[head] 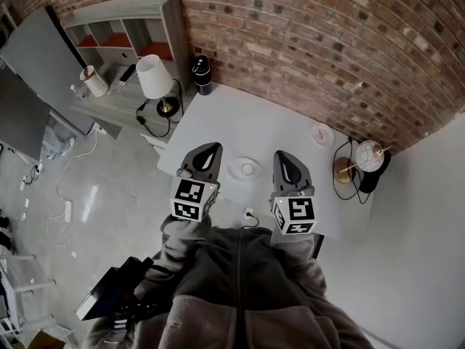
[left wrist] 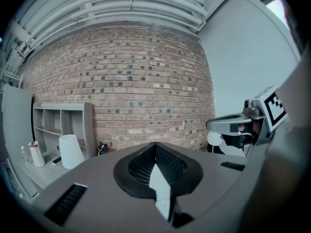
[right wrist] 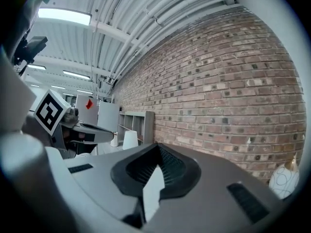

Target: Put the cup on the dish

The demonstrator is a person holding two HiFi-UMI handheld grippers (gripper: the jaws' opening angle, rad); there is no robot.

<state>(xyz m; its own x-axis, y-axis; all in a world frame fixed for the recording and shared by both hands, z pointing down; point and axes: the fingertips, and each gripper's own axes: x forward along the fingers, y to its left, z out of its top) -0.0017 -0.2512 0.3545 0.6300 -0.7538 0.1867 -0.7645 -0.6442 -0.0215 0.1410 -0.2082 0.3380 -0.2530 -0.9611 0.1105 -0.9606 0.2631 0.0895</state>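
Tongs of the left hand point(head: 208, 150) and of the right hand point(head: 283, 158) were both pressed together on nothing, held about level above the desk point(head: 240, 115). Between the two, just ahead and lower, lay the dish point(head: 234, 170), with neither hand clearly nearer. A small white shape at its middle looked like the cup point(head: 248, 169), probably set there already, though too small to be sure. Farther out toward the wall, on the right hand's side, sat another small round thing point(head: 322, 134).
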